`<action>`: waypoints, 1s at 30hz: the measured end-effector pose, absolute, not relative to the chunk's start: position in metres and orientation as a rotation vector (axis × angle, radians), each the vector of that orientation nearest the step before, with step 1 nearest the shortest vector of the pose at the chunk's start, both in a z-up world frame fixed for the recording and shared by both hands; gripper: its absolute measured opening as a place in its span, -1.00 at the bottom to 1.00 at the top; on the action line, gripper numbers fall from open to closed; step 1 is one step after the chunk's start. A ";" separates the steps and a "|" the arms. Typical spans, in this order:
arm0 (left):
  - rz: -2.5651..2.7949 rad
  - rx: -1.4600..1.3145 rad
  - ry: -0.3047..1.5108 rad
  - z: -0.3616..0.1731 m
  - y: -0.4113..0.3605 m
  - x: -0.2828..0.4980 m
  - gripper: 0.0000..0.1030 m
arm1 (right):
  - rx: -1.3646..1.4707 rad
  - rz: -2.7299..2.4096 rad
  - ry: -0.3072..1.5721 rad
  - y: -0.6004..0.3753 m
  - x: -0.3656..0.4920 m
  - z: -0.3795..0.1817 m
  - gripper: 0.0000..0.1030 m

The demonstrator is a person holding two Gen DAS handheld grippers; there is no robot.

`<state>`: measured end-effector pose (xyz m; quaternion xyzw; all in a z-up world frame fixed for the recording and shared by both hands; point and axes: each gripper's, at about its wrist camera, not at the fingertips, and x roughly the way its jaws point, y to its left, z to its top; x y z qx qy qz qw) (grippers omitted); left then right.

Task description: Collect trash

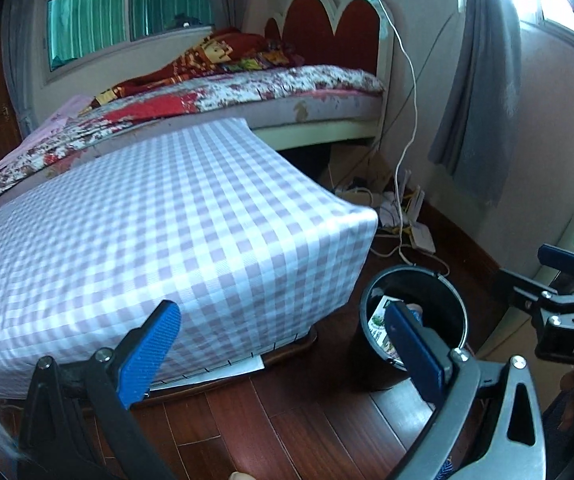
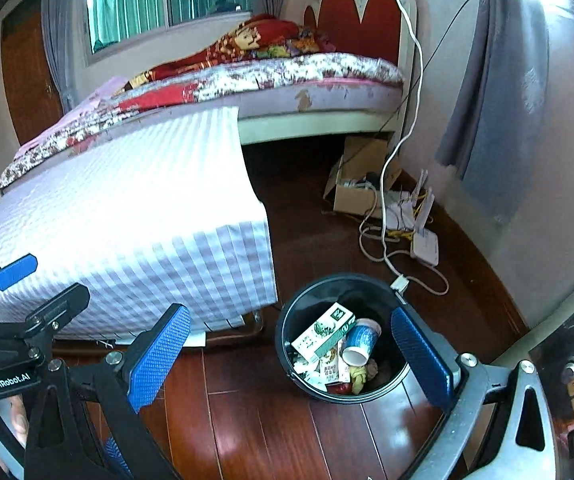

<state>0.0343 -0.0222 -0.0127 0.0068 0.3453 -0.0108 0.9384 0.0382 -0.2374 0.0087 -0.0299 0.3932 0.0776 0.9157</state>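
- Your left gripper (image 1: 283, 344) has its jaws spread wide with nothing between them, near the checked tablecloth (image 1: 159, 232).
- Your right gripper (image 2: 291, 356) is likewise wide apart and holds nothing.
- The black bin (image 2: 379, 394) stands on the wood floor (image 2: 271, 432), right of the table, holding a green carton (image 2: 323, 330), a paper cup (image 2: 361, 342) and scraps.

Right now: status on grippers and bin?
Left gripper open, empty. Right gripper open, empty. Bin on floor beside table, trash inside. Nothing blocking.
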 end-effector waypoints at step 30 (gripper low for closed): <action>0.034 -0.002 0.507 0.064 -0.013 -0.052 0.99 | -0.087 0.140 0.609 -0.234 -0.055 0.107 0.98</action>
